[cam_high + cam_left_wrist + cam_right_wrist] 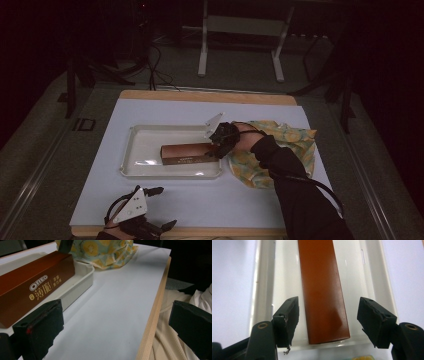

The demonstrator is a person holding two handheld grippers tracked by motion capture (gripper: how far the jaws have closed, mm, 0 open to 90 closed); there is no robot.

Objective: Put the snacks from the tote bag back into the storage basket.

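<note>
Brown and glossy, the long biscuit box (186, 151) lay lengthwise in the white tray (145, 170) on the pale sheet, its side printed with a white brand logo and Chinese characters. The right gripper (328, 315) hung over the box's near end, jaws apart on either side with gaps showing, pads off the cardboard. The left gripper (159, 207) sat at the table's near edge, jaws spread wide on nothing. A yellow-patterned cloth (292, 142) lay beside the tray.
</note>
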